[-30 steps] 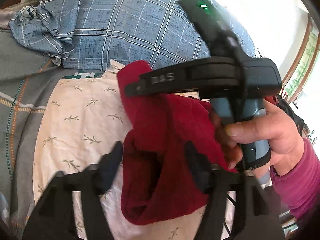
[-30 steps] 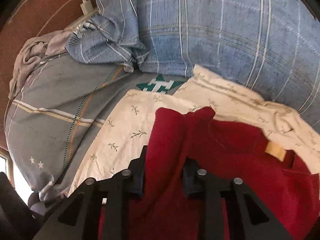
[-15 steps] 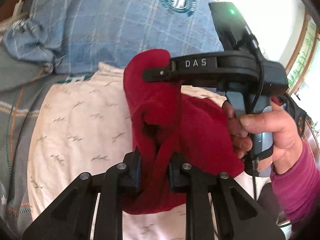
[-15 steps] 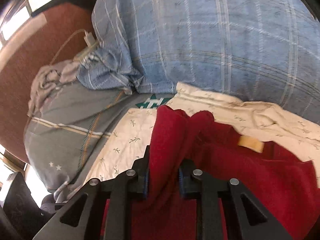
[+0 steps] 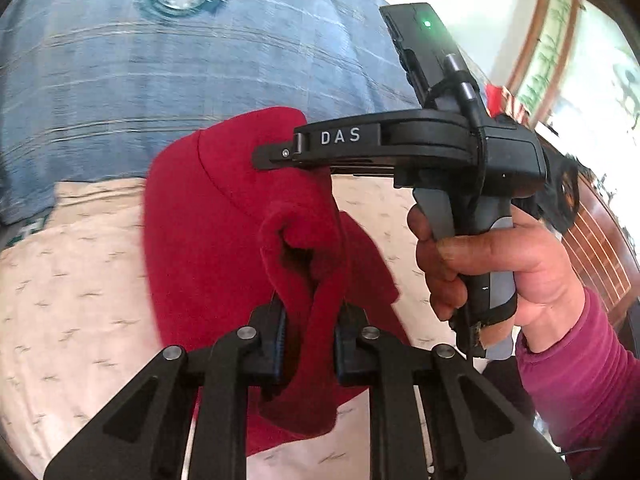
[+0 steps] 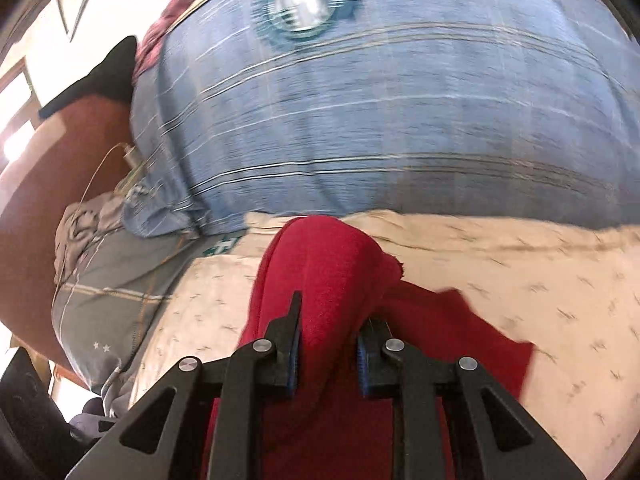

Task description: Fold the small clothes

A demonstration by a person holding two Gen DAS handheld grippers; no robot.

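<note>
Left gripper [image 5: 308, 332]: your fingers just closed, clamped on red garment [image 5: 224, 240].
Right gripper [image 6: 328, 344]: your fingers pinch its fold.

Both wrist views look closely down at the same red garment [image 5: 224, 240].

The left gripper [image 5: 310, 330] is black, with angular triangular cut-outs in its linkage arms, round silver pins at the joints and blue ribbed pads inside its fingers; the right gripper [image 6: 328, 350] is built alike. Seen from the left wrist, the right gripper's black body bears white letters "DAS", a green light and a black cable over a grey-blue handle; the person's sleeve [image 5: 580, 384] is magenta.
</note>
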